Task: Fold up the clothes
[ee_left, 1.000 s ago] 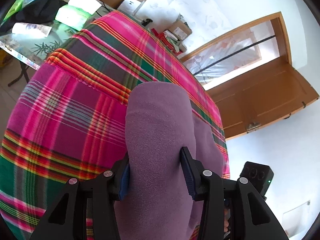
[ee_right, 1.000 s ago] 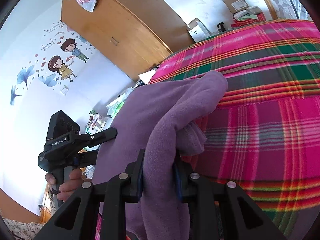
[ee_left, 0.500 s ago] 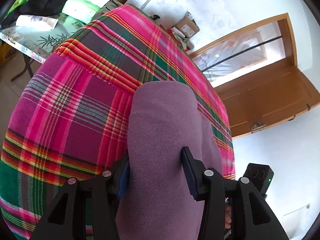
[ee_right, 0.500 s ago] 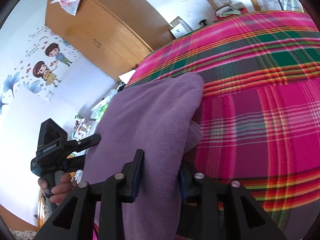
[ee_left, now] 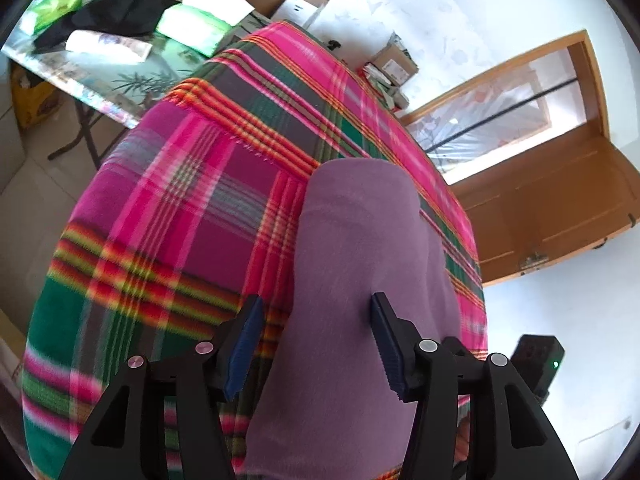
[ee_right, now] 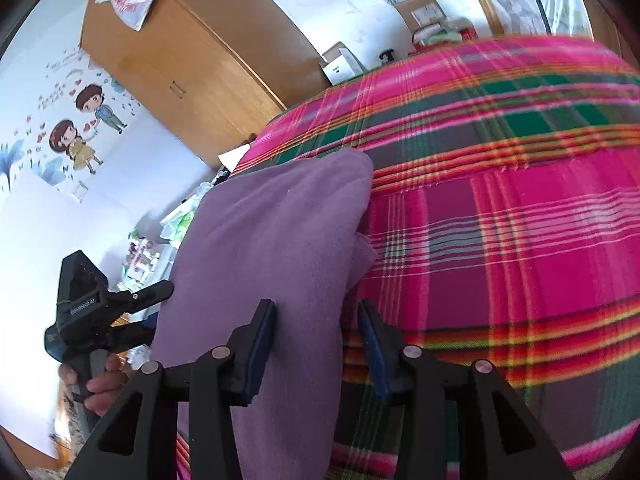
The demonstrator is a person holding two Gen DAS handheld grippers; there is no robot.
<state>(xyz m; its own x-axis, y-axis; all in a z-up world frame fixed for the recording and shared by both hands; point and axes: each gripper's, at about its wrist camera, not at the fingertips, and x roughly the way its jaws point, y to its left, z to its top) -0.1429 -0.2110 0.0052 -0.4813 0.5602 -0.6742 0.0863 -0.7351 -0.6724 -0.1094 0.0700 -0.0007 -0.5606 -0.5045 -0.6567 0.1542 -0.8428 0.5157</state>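
Note:
A folded purple fleece garment (ee_left: 360, 240) lies on the pink and green plaid bedspread (ee_left: 180, 208), running away from me. My left gripper (ee_left: 314, 340) stands open over its near end: the left pad is clear of the cloth and the right pad sits on top of it. In the right wrist view the same garment (ee_right: 272, 232) rests on the bedspread (ee_right: 500, 220), and my right gripper (ee_right: 316, 348) is open astride its near edge. A hand holds the left gripper's body (ee_right: 80, 320) at the far left.
A cluttered side table (ee_left: 100, 60) stands past the bed's left corner. Cardboard boxes (ee_left: 392, 60) sit by the far wall and a wooden door (ee_left: 560, 200) is on the right. A tall wooden wardrobe (ee_right: 180, 72) stands behind the bed.
Both grippers have let go of the purple garment; the right one's fingers have spread apart. The cloth has dropped flat onto the bedspread, and both views have tilted lower.

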